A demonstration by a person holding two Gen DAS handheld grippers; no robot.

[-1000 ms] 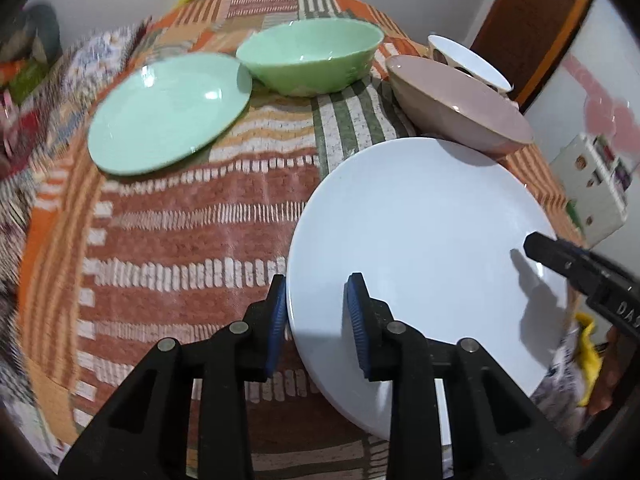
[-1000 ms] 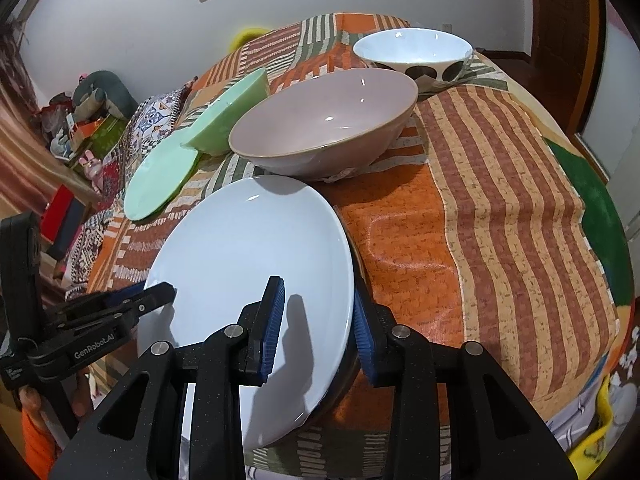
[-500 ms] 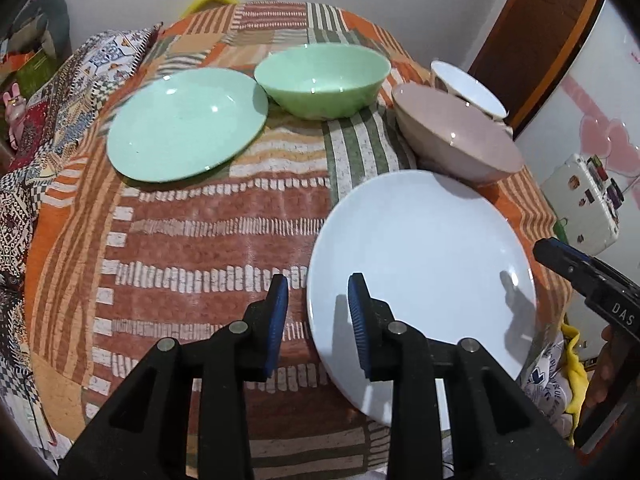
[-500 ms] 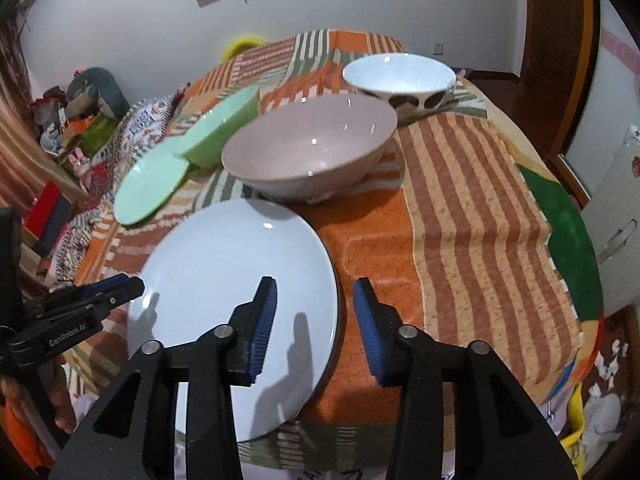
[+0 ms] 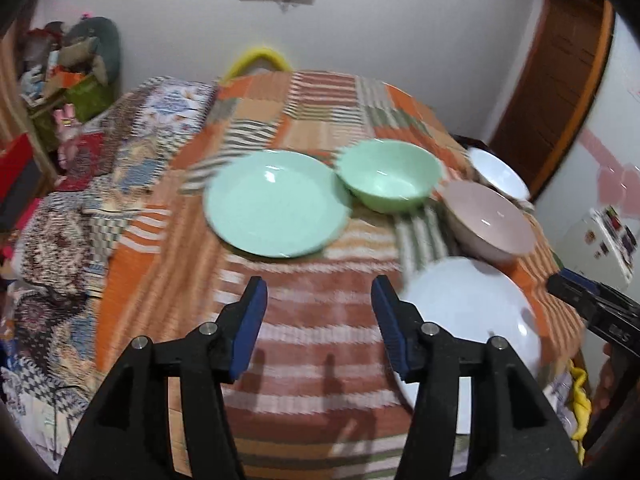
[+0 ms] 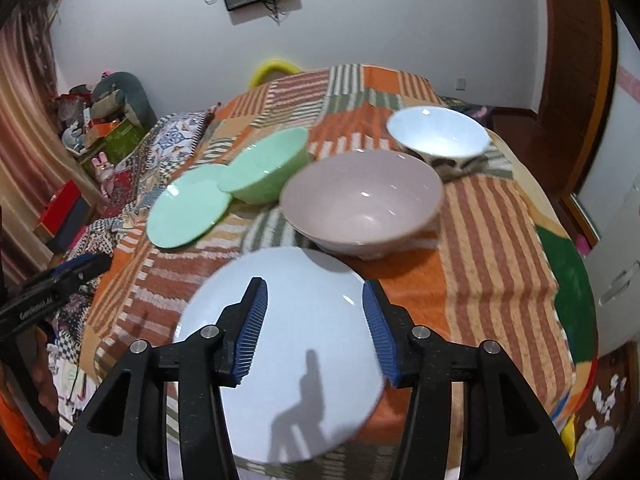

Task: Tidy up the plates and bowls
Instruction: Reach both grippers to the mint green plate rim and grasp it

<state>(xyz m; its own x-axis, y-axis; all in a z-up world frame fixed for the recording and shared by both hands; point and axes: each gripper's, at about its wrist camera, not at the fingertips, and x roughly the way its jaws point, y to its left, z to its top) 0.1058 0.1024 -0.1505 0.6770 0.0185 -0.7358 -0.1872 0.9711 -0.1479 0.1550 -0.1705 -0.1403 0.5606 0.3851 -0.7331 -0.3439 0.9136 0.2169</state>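
Note:
A white plate [image 6: 304,344] lies flat at the near edge of the table; it also shows in the left wrist view [image 5: 476,312]. Behind it stand a pink bowl [image 6: 362,200], a green bowl [image 6: 266,172], a green plate [image 6: 186,210] and a white bowl [image 6: 438,138]. My right gripper [image 6: 314,316] is open and empty, raised above the white plate. My left gripper [image 5: 318,320] is open and empty, above the tablecloth left of the white plate, facing the green plate [image 5: 276,208] and the green bowl [image 5: 390,180].
The round table carries a patchwork orange striped cloth [image 6: 500,240]. A yellow chair back [image 6: 276,68] stands behind it. Cluttered boxes and toys [image 6: 100,120] fill the left side. A wooden door [image 5: 556,80] is at the right.
Both grippers have let go of the white plate, opened wide and pulled back and up. The left gripper has swung left toward the green plate. The plate now rests on the table.

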